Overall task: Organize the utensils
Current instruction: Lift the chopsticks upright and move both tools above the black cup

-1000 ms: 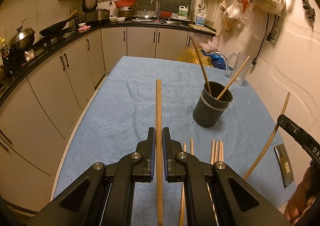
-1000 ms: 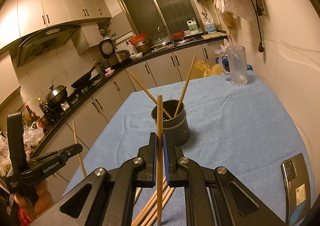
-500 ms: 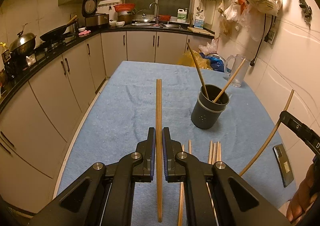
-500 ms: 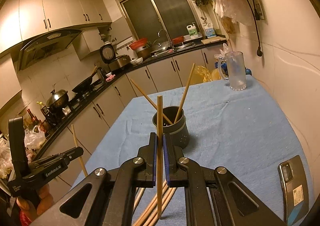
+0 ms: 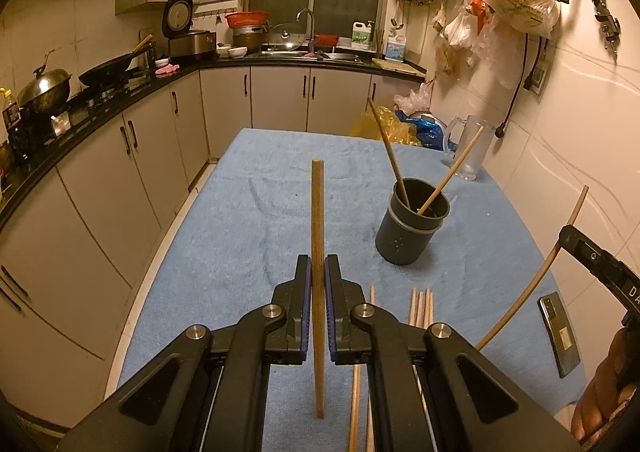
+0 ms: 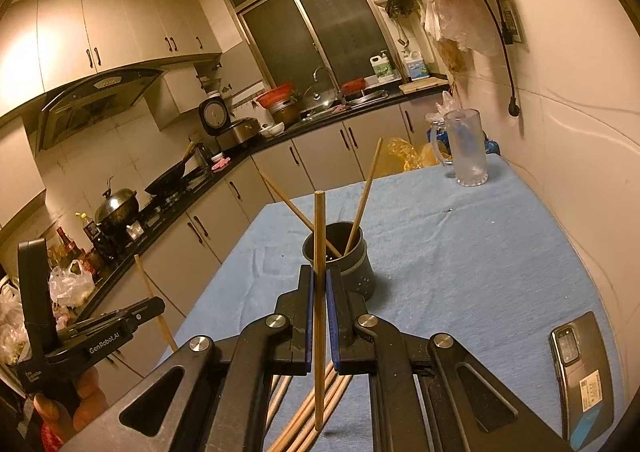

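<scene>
Chopsticks are what I hold: one chopstick point(image 5: 317, 236) is pinched upright in my left gripper point(image 5: 317, 280), another chopstick point(image 6: 319, 248) is clamped in my right gripper point(image 6: 319, 284), both jaws narrowed tight on wood. Two more lean in the dark holder point(image 5: 408, 230) on the blue-clothed worktop point(image 5: 240, 236). Loose chopsticks point(image 5: 422, 304) lie flat just below me, near a phone point(image 6: 578, 368).

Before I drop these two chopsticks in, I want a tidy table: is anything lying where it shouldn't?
Yes. A phone lies on the blue cloth near the wall-side edge, unrelated to utensils. Several loose chopsticks still lie flat near the front edge; the dark holder has only two.
</scene>
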